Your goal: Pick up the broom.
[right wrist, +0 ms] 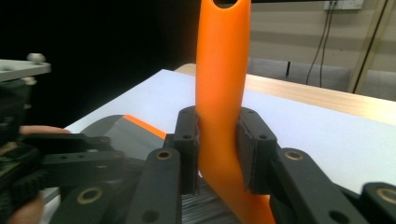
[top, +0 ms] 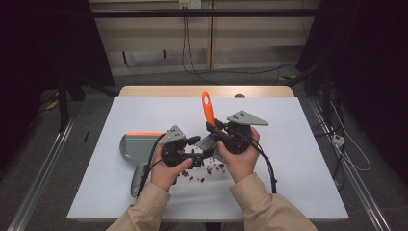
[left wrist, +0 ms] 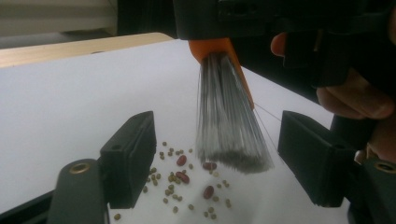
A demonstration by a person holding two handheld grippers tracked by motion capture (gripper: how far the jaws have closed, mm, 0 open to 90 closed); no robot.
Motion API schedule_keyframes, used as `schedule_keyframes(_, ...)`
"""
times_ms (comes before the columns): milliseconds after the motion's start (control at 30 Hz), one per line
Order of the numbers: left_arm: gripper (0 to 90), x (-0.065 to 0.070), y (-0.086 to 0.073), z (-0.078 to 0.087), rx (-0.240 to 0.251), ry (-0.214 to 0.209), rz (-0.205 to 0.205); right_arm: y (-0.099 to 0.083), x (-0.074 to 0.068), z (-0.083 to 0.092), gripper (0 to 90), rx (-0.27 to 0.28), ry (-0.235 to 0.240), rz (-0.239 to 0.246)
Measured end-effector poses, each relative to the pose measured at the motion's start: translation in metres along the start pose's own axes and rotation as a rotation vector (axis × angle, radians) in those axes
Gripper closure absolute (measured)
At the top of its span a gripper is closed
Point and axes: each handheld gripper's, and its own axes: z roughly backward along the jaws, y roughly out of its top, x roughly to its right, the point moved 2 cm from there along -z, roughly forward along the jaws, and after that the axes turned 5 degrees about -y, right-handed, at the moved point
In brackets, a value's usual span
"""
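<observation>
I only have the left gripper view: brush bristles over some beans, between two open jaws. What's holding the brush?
Observer: The right gripper is shut on the brush's orange handle; the right gripper view shows both pads pressed against it.
Operator: Any dustpan around?
Observer: Yes, a grey dustpan with an orange edge lies on the white table, left of the left gripper in the high view.
Operator: Where are the beans relative to the hands?
Observer: In the high view the beans are scattered between the two hands, near the table's front.
</observation>
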Motion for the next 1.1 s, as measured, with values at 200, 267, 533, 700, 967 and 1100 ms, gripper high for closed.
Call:
schedule_keyframes(200, 66.6, -0.003, -0.001, -0.002, 0.0, -0.023, 0.016, -0.001, -0.008, 0.002, 72.2, 0.007, 0.015, 0.011)
schedule_keyframes(267, 76.0, -0.001, -0.001, -0.003, -0.002, -0.053, -0.009, 0.0, -0.006, 0.002, 72.2, 0.011, 0.018, 0.003)
schedule_keyframes(533, 84.8, -0.003, -0.001, 0.0, -0.016, -0.073, 0.011, -0.003, 0.0, 0.002, 71.6, 0.0, 0.088, -0.038)
schedule_keyframes(700, 85.2, -0.004, 0.001, 0.004, -0.02, -0.065, 0.012, -0.003, 0.007, 0.003, 57.1, -0.022, 0.19, -0.073)
schedule_keyframes(967, 85.2, -0.009, 0.003, 0.011, -0.003, -0.05, 0.015, -0.012, 0.026, 0.012, 28.4, 0.001, 0.257, -0.077)
schedule_keyframes(1100, 85.2, -0.011, 0.005, 0.015, 0.002, -0.038, 0.013, -0.017, 0.035, 0.016, 27.6, 0.01, 0.297, -0.056)
